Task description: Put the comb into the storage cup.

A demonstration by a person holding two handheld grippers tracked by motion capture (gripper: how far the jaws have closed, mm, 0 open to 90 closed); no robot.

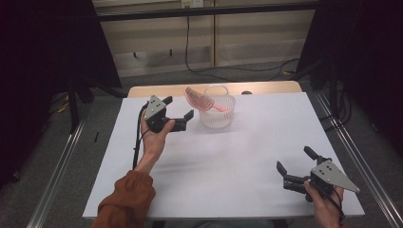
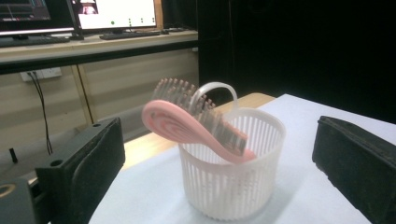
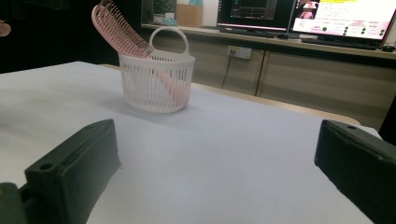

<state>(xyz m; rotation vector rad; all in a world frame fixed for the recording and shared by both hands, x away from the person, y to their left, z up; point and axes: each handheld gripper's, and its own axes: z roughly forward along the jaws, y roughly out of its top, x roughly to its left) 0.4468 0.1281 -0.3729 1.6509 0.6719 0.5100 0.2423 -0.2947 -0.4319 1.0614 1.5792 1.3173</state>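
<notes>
So, starting on the left: the left tongs (image 1: 179, 114) sit near the far edge of the white tabletop (image 1: 228, 161), jaws wide apart with nothing in them, aimed right at the basket and just beside it. The pink hairbrush (image 1: 198, 99) stands tilted in the white slotted basket (image 1: 217, 116), handle end down inside, bristle head leaning out over the rim toward the left.

My guess is both are light plastic. The brush looks stiff and smooth, so it could slip or pivot if pinched on the bristles; I'd take it across the solid back of the head, or the neck just above the rim. The basket looks flimsy and could tip or tag along if the brush snags on its loop handle.

Over by the near right corner, the right tongs (image 1: 293, 166) are also spread and holding nothing, well apart from the basket.
</notes>
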